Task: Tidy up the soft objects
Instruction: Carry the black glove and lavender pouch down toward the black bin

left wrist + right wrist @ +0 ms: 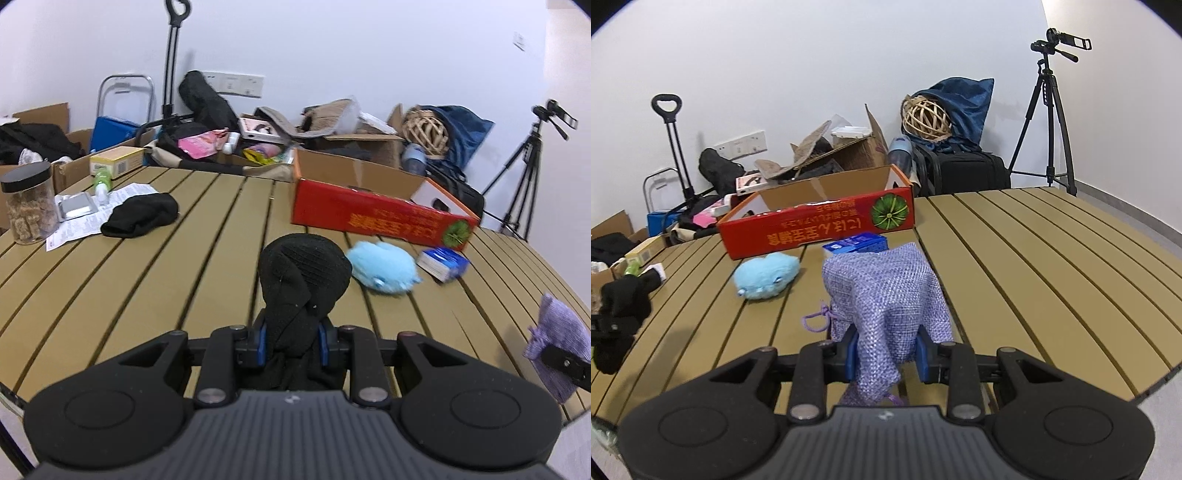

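My left gripper (291, 339) is shut on a black knitted sock (303, 273) that stands up between its blue pads above the slatted table. My right gripper (886, 354) is shut on a purple woven pouch (882, 291) with a drawstring; that pouch (557, 343) also shows at the right edge of the left wrist view. A light blue plush toy (382, 267) (766, 277) lies on the table in front of the open red cardboard box (376, 214) (816, 229). A second black sock (142, 216) lies at the far left.
A small blue packet (443, 264) (855, 243) lies beside the plush. A jar of snacks (27, 203), a foil sachet (75, 205), papers and a small bottle (101, 184) crowd the table's left end. Boxes, bags and a tripod (1049, 122) stand behind the table (1052, 258).
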### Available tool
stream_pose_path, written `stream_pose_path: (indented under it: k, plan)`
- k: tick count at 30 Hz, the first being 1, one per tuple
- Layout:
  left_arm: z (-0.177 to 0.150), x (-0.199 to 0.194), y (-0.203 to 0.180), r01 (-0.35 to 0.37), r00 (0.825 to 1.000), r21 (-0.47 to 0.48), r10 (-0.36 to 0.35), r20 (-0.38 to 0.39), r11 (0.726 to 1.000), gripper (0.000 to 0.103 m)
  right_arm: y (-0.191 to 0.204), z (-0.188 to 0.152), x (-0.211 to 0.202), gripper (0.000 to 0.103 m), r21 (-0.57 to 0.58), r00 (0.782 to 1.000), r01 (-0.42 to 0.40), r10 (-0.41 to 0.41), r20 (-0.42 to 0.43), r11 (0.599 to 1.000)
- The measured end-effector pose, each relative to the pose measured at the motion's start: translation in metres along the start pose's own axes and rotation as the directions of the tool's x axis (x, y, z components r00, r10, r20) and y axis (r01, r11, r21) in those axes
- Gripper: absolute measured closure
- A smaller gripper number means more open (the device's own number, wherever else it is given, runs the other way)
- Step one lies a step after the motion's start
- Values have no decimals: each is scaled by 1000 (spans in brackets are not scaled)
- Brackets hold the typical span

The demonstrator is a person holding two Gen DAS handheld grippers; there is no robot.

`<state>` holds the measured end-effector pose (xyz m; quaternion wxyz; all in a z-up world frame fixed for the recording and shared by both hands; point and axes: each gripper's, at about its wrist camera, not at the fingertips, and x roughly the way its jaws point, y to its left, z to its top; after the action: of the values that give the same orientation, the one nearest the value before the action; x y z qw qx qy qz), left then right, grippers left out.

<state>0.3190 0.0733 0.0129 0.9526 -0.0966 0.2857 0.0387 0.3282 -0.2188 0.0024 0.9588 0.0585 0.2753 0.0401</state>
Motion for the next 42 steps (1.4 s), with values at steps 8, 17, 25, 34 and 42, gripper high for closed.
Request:
stream_pose_path:
  k: [8,17,25,34,42]
  plan:
    - [-22,-19,-11,19,1000,60,-19,-1,998,78,5,-19,-31,74,-16,1000,-26,26,8,1000]
    - [-48,-44,-24,69,998,121,-70,5,990,78,9,-46,-65,74,-53,998,-57,58,3,997]
    - [-78,-64,-36,126,992,173,-124,-22,977,78,14,-69,-93,74,-83,995,-98,97,-14,992]
    - [-120,-86,-39,159,987,216,-147,-70,963,78,18,-98,-117,74,-93,989,-144,140,-53,985]
    - [-156,-92,-40,158,982,263,-124,-142,952,78,21,-132,-117,74,-90,978,-161,147,-151,983]
